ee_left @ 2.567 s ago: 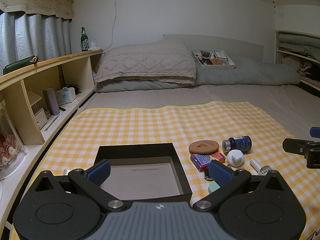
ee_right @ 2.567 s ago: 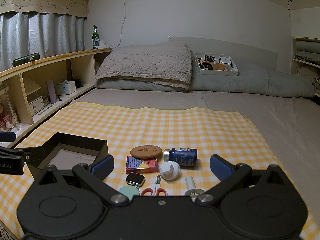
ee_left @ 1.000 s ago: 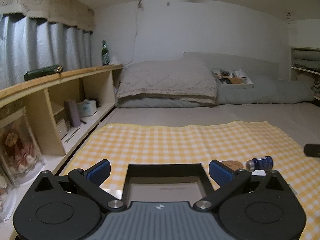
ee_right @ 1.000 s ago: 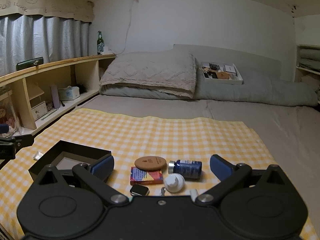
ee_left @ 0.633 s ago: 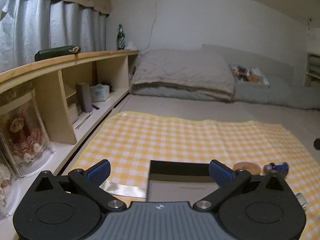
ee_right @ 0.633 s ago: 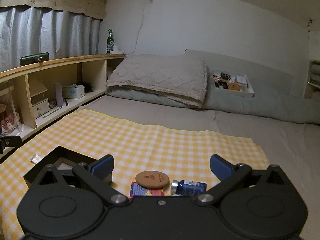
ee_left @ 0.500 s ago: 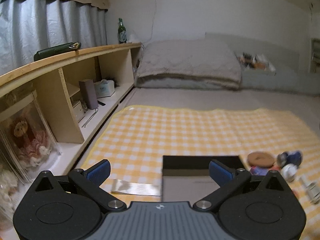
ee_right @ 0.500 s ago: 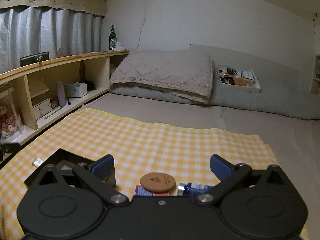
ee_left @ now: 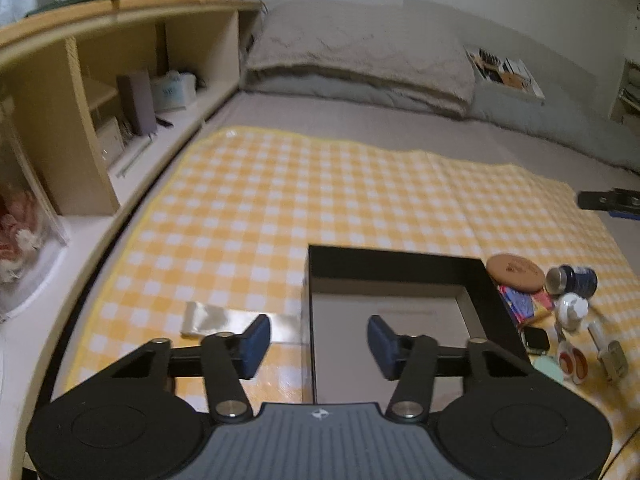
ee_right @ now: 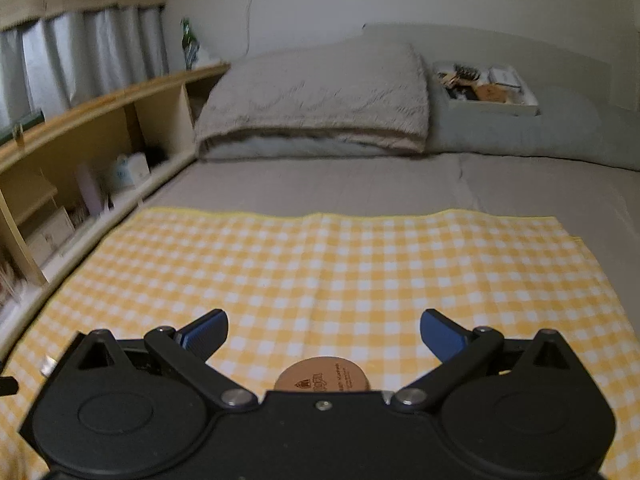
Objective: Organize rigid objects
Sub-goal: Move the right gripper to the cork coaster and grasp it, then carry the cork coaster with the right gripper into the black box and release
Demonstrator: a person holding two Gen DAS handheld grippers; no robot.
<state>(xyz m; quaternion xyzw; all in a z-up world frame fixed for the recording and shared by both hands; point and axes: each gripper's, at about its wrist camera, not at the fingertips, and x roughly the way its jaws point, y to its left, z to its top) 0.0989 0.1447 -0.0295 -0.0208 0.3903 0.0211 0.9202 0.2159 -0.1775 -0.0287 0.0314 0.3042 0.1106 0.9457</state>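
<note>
An open black box (ee_left: pixel 400 268) lies on the yellow checked cloth (ee_left: pixel 320 200). My left gripper (ee_left: pixel 314 346) is open and empty, its fingers astride the box's left wall. Right of the box lie a round cork coaster (ee_left: pixel 517 271), a dark blue bottle (ee_left: pixel 574 279), a colourful card pack (ee_left: pixel 524 306), a white cap (ee_left: pixel 572 312), a smartwatch (ee_left: pixel 536 338) and red-handled scissors (ee_left: pixel 572 362). My right gripper (ee_right: pixel 324 336) is open and empty above the cloth; only the coaster (ee_right: pixel 322 376) shows beneath it. The right gripper's tip (ee_left: pixel 608 202) shows at the left view's right edge.
A clear plastic wrapper (ee_left: pixel 224 320) lies on the cloth left of the box. A wooden shelf unit (ee_left: pixel 100 92) runs along the left of the bed. A pillow (ee_left: pixel 360 52) and a white tray of items (ee_left: pixel 506 74) lie at the bed's head.
My left gripper has tilted down and come in over the box's left wall, its jaws narrower. My right gripper has moved forward over the small objects, hiding all but the coaster.
</note>
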